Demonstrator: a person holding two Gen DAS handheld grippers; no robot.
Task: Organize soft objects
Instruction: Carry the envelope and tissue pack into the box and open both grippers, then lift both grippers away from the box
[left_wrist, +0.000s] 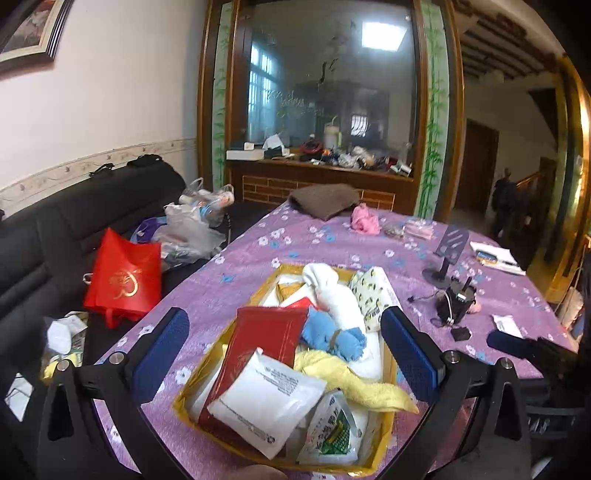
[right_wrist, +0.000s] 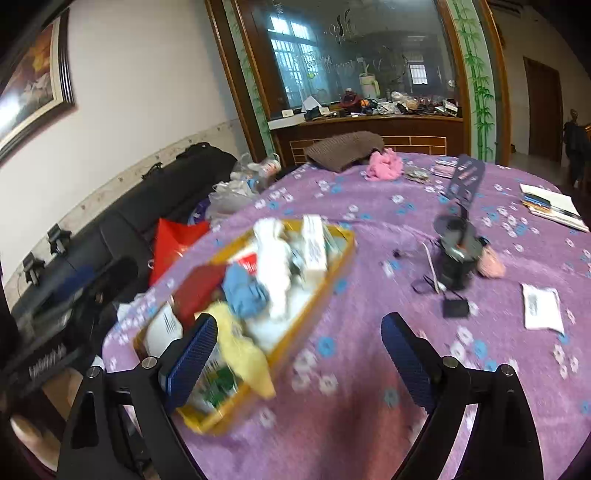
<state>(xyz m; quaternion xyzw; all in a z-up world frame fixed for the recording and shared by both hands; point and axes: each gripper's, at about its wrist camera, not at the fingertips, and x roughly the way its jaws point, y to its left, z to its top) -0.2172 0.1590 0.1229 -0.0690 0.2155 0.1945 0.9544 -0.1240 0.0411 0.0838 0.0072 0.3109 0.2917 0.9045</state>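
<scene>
My left claw (left_wrist: 284, 354) hangs above the near end of the yellow tray (left_wrist: 388, 373), blue pads spread wide, nothing between them. The tray sits on the purple flowered worktop (left_wrist: 236, 266), long axis running away from me, roughly in line with this claw. It is already heaped: red packet (left_wrist: 266, 332), white sachet (left_wrist: 269, 402), blue cloth bundle (left_wrist: 328, 338), yellow cloth (left_wrist: 354, 380) spilling over the tray's right edge, rolled white cloth (left_wrist: 332, 295). My right claw (right_wrist: 299, 354) is likewise wide and empty, over bare worktop just right of the tray (right_wrist: 332, 273); from that side the tray lies to the left, angled away up and to the right. That view is smeared by motion, so I would not swear to how close its left pad stands to the tray rim. Loose soft things lie well apart from the tray: a flat white packet (right_wrist: 541, 308) on the cloth to the right of the right claw, and at the far edge a pink cloth (right_wrist: 384, 164) beside a brown knitted piece (right_wrist: 343, 147). Judgement: the white packet is the nearest stray, and the right hand is clearly the nearer to it; its long side runs roughly away from me, so a grip across the short side looks easiest. The far pink cloth lies dead ahead, a long reach for either hand.
</scene>
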